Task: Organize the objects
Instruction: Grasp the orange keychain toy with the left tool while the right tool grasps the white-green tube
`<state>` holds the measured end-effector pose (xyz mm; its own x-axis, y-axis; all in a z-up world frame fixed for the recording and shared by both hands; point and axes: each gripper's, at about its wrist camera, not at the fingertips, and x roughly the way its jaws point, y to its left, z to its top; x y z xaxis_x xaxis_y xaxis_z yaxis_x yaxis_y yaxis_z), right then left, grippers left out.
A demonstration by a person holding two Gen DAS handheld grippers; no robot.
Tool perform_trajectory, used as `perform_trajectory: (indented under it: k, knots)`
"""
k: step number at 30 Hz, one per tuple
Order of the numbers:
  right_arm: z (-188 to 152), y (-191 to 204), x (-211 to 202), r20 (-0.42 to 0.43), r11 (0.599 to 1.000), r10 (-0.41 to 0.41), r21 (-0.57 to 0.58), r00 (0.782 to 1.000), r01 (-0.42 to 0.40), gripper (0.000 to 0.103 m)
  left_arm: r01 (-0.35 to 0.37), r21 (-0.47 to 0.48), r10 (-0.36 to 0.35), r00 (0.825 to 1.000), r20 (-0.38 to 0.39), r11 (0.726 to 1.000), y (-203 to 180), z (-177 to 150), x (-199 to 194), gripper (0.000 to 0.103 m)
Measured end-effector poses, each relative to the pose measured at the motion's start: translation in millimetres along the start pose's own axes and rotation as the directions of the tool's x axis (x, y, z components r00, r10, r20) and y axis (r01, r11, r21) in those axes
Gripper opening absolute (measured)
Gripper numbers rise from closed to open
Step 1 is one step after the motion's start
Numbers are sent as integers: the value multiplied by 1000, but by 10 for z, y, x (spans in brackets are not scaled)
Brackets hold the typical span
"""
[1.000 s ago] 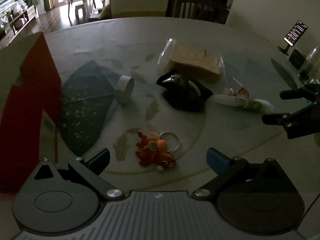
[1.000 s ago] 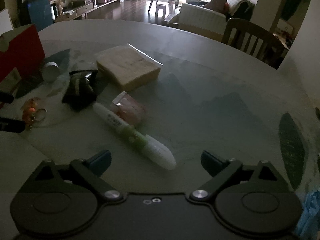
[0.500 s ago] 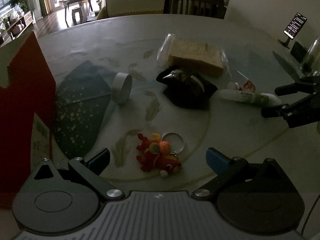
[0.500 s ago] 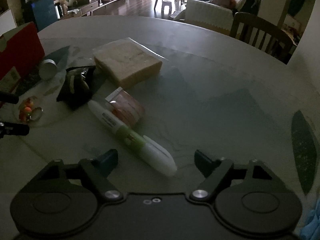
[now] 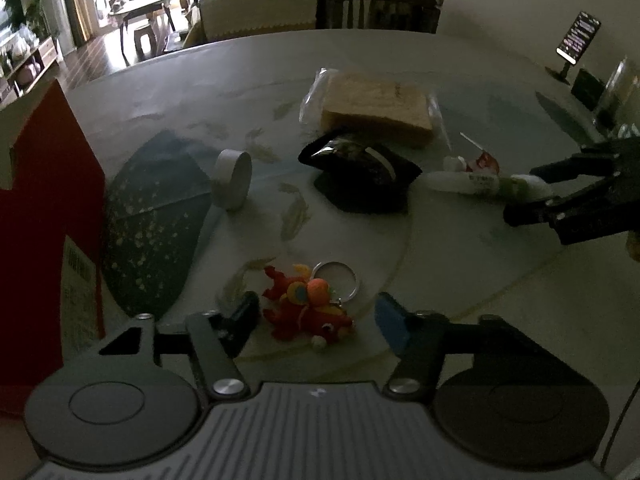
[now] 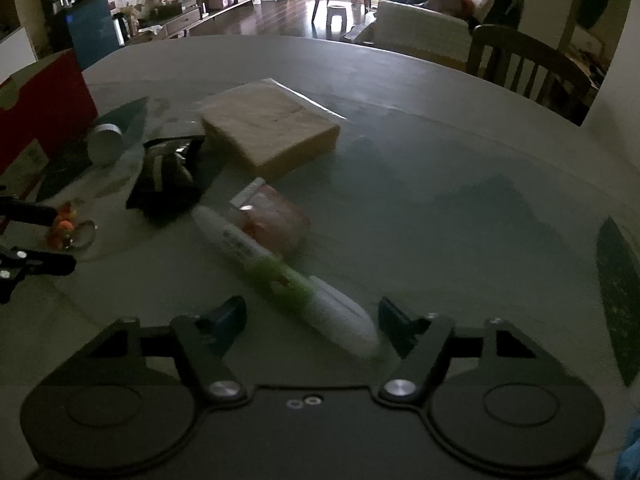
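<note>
White-green tube (image 6: 288, 276) diagonal, near tip between spread right claw (image 6: 312, 316) fingers; left claw (image 5: 316, 312) apart round red keychain (image 5: 308, 308).

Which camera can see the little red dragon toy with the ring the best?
The left wrist view. There the red dragon keychain lies close and whole between the open fingers of the left gripper, ring and all. The right wrist view shows it only small and blurry at the left edge, partly behind a left gripper finger.

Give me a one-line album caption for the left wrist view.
Open left gripper closing in on a red plush keychain on a cluttered round table.
</note>
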<state>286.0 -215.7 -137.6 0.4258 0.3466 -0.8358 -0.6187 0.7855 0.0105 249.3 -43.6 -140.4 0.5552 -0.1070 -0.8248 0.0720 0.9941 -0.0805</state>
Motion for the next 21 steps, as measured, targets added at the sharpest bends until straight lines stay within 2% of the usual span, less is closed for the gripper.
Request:
perform_trajectory:
  k: [3, 5, 7, 12, 21]
  knots:
    - [-4, 54, -34, 4, 1000, 7, -5, 1000, -7, 53, -19, 31, 19, 1000, -7, 999, -24, 0, -9, 49]
    - [-9, 103, -57, 4, 1000, 10, -9, 1000, -10, 37, -13, 31, 13, 1000, -12, 999, -21, -2, -14, 49]
    - [-17, 149, -75, 7, 1000, 16, -11, 1000, -16, 31, -14, 34, 14, 1000, -13, 999, -29, -13, -18, 48]
    - [-64, 306, -126, 5, 999, 43, 15, 999, -43, 24, -2, 21, 2, 1000, -20, 1000, -29, -55, -55, 48]
    - [-239, 548, -296, -15, 988, 102, 118, 995, -100, 22, 54, -70, -55, 998, -19, 996, 16, -188, -219, 48]
